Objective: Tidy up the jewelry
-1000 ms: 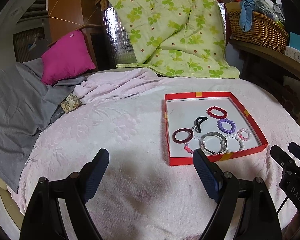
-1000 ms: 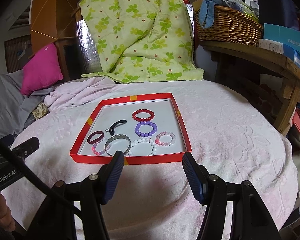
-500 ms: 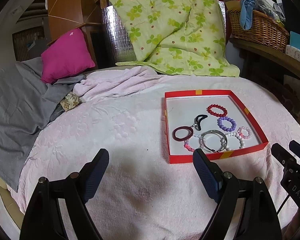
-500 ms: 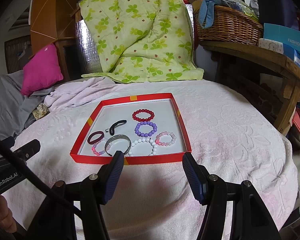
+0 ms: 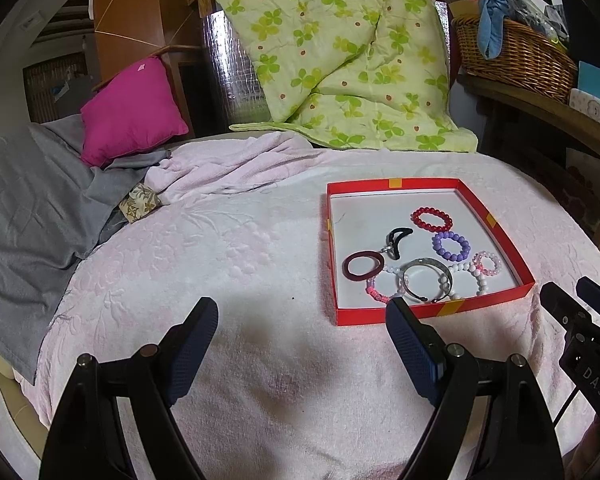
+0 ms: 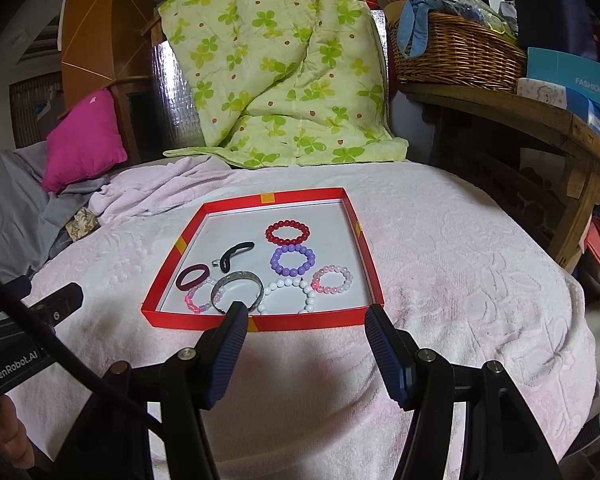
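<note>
Pink blanket — tongs unmoved

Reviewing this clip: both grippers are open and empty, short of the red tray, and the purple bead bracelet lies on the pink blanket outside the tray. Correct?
Not quite. The purple bead bracelet lies inside the red tray, between the red and white bead bracelets, as the right wrist view shows. The rest holds: left gripper and right gripper are open, empty, short of the tray.

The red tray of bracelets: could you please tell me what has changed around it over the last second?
Almost nothing. The left wrist view has drifted very slightly, so the red tray sits a touch higher in the picture. Nothing was taken hold of or let go. The left claw and right claw stay open and empty, and every bracelet lies where it was.
</note>
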A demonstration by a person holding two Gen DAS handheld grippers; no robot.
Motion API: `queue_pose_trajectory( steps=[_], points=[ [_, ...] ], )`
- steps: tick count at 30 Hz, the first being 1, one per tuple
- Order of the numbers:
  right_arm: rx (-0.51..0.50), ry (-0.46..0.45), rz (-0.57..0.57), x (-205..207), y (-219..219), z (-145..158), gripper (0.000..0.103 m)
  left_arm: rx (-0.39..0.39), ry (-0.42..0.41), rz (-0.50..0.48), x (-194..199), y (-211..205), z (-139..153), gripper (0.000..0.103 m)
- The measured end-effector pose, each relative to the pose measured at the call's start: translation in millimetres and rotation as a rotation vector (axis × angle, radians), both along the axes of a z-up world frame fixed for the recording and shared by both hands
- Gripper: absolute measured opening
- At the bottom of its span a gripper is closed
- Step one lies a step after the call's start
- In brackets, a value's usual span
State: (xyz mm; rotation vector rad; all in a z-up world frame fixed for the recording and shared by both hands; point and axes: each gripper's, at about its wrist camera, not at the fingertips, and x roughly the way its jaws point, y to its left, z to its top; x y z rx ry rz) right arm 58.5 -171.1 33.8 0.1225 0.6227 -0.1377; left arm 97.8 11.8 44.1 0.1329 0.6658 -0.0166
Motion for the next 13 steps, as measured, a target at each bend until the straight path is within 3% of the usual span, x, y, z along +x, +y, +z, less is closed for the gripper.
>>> queue_pose_trajectory(
  steps=[13],
  points=[
    [0.001, 0.001, 0.003, 1.5, 3.5, 1.3, 0.065, 0.001, 0.002, 0.002, 0.6, 1.2, -0.5, 0.086]
  ],
)
